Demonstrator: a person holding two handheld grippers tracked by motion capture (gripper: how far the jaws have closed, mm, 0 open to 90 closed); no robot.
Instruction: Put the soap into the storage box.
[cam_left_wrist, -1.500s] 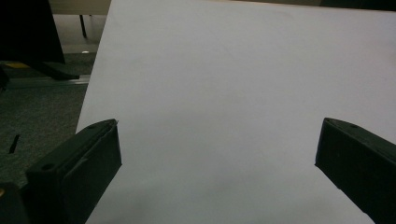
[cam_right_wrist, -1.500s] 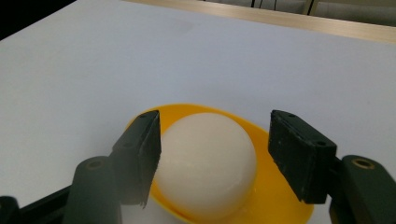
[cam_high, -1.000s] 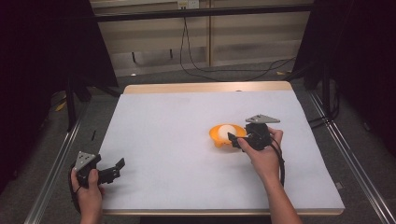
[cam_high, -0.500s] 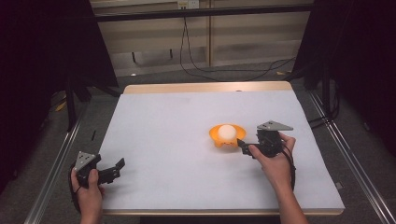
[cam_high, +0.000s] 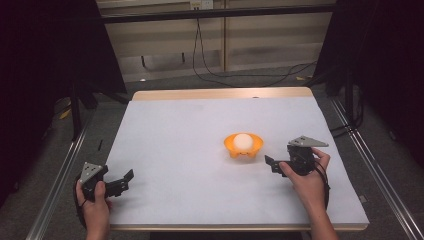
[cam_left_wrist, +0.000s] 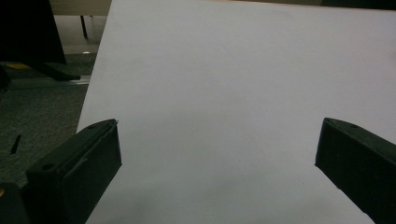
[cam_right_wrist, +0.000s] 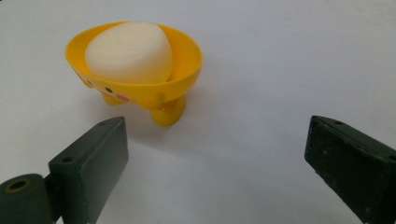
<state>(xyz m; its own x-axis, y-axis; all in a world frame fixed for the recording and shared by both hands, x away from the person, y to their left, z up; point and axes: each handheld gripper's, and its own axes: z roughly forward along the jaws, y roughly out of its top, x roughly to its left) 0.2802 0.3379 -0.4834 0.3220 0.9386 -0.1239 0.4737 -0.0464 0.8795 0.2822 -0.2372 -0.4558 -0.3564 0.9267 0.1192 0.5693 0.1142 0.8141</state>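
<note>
Release and retreat. My right gripper (cam_high: 274, 165), jaws just opened wide and empty, sits just beside the yellow egg cup (cam_right_wrist: 140, 77), which stands upright mid-surface (cam_high: 200, 130) holding the white egg (cam_right_wrist: 128, 51). I should back away level, never brushing the cup's feet. My left gripper (cam_high: 120, 182) idles open.

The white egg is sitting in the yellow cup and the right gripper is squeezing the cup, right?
Not quite. The white egg does sit in the yellow cup, but the right gripper isn't squeezing it. The right gripper view shows its fingers spread, short of the cup.
</note>
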